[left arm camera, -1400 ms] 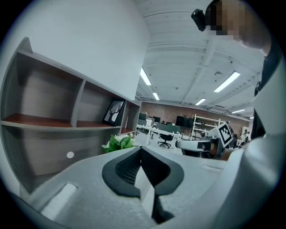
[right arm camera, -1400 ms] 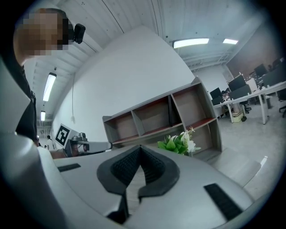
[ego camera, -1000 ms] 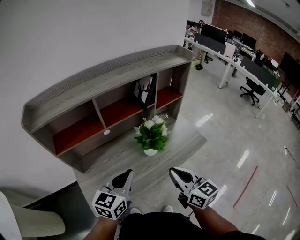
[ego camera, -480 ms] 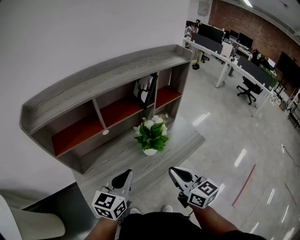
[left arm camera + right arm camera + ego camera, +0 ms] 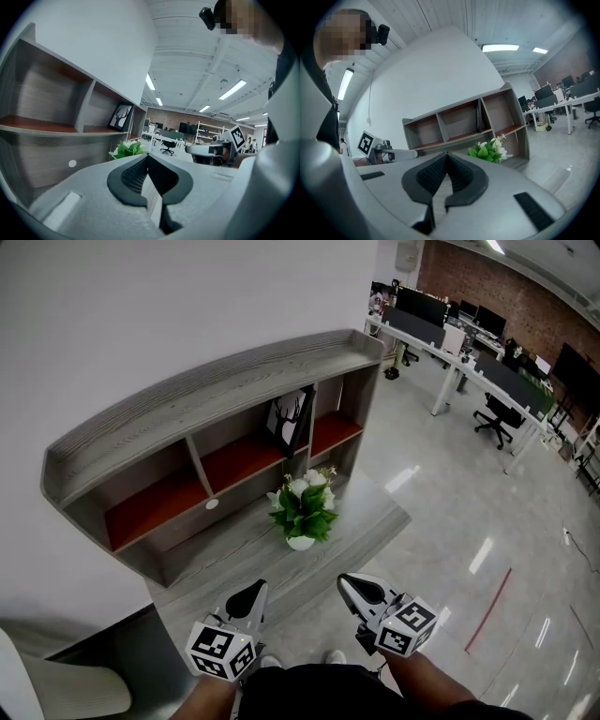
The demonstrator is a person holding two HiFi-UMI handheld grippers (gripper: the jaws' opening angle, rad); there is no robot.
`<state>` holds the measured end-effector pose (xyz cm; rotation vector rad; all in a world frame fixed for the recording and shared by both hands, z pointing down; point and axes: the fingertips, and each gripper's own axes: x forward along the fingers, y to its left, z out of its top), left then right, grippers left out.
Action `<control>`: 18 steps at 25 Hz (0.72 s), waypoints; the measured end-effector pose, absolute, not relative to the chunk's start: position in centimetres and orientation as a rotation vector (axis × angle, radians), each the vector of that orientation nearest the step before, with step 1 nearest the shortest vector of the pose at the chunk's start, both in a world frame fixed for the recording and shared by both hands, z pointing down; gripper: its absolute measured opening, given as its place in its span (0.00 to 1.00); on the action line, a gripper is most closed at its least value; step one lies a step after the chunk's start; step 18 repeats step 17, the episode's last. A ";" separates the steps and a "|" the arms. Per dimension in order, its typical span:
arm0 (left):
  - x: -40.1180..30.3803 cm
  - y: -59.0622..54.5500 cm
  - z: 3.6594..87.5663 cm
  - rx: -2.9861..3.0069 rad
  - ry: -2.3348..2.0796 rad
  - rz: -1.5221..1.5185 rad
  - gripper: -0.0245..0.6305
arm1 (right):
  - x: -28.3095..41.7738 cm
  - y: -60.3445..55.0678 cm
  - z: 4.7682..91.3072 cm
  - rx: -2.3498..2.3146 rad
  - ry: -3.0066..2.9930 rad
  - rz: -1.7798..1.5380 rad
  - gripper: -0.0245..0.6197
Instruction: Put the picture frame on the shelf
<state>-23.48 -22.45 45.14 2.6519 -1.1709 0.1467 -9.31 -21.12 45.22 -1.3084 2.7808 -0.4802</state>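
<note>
Looks done: black-framed deer picture frame [image 5: 289, 420] leans in the middle bay of the grey wood-grain shelf unit [image 5: 216, 390], left gripper [image 5: 249, 593] and right gripper [image 5: 351, 583] both clenched empty, well clear, so probably just stand down.

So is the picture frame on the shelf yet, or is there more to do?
Looks done: the frame stands in the shelf's middle compartment, at its right end. In hand: nothing; the left gripper and right gripper are held back near the person, fingers closed and empty. Left to do: nothing that I can see.
</note>
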 end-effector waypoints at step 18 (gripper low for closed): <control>-23.2 -22.5 44.8 2.662 -1.167 0.145 0.05 | -9.2 -21.0 45.0 -1.294 2.792 -0.447 0.06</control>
